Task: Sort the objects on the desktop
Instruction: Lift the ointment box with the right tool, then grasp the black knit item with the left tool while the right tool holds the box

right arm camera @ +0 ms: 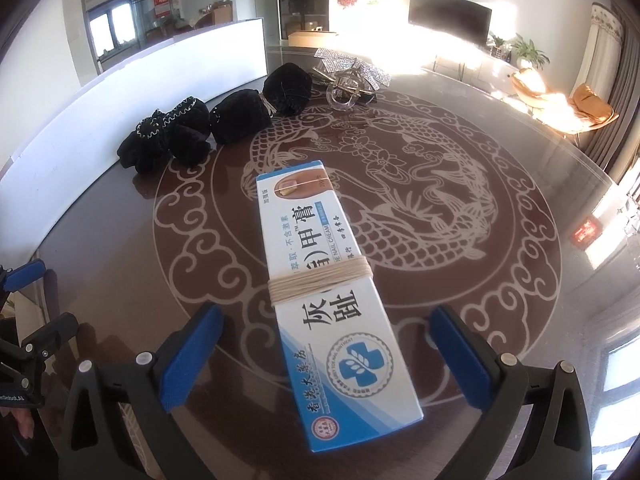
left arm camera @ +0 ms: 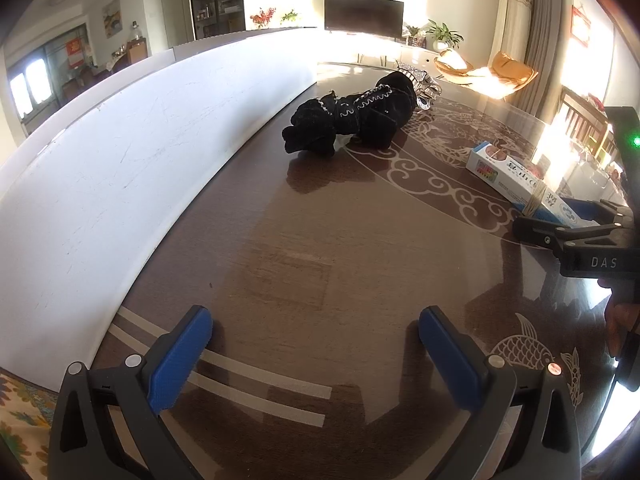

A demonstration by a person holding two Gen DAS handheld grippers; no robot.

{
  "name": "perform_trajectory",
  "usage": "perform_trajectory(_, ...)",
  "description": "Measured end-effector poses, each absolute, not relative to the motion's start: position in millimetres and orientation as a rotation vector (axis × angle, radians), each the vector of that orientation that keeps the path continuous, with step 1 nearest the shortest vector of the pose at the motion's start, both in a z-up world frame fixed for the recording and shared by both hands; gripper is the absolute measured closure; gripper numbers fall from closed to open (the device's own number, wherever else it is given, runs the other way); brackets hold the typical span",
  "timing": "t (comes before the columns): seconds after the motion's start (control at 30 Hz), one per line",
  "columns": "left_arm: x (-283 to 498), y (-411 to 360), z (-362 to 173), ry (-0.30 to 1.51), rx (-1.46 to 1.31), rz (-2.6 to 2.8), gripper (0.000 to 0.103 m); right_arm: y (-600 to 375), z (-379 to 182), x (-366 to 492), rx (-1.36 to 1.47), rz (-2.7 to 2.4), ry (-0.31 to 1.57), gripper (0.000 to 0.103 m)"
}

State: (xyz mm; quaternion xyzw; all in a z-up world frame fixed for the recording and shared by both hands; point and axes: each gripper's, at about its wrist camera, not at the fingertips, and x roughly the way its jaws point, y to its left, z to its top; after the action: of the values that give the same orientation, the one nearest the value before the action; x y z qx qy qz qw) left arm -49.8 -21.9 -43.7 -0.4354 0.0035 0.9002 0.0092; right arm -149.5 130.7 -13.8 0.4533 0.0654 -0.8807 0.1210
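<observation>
A white and blue nail cream box (right arm camera: 328, 280) wrapped with beige string lies on the dark round table (right arm camera: 460, 312). My right gripper (right arm camera: 328, 356) is open, with a blue finger on each side of the box's near end, not touching it. The box also shows in the left wrist view (left arm camera: 508, 178), with the right gripper (left arm camera: 576, 236) beside it. My left gripper (left arm camera: 316, 356) is open and empty over bare table. Black velvet scrunchies (right arm camera: 212, 120) lie in a row at the back left; they show in the left wrist view (left arm camera: 352, 118) too.
A white board (left arm camera: 120, 160) stands along the table's left side. A clear hair claw (right arm camera: 344, 92) and a glittery silver bow (right arm camera: 352, 66) lie behind the scrunchies. Strips of pale tape (left arm camera: 256, 376) are stuck on the table near my left gripper.
</observation>
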Motion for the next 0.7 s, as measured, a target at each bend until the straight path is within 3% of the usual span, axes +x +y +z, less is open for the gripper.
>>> perform_trajectory(0.5, -61.5, -22.8, -36.8, -0.028, -1.351, 2.724, 0.0, 130.3, -13.2, -148.6, 1.323, -2.572, 0.192, 0.0)
perform_trajectory(0.7, -127.2, -10.7, -18.6, 0.299, -1.353, 2.641, 0.0, 130.2, -13.2, -148.8, 1.323, -2.572, 0.192, 0.0)
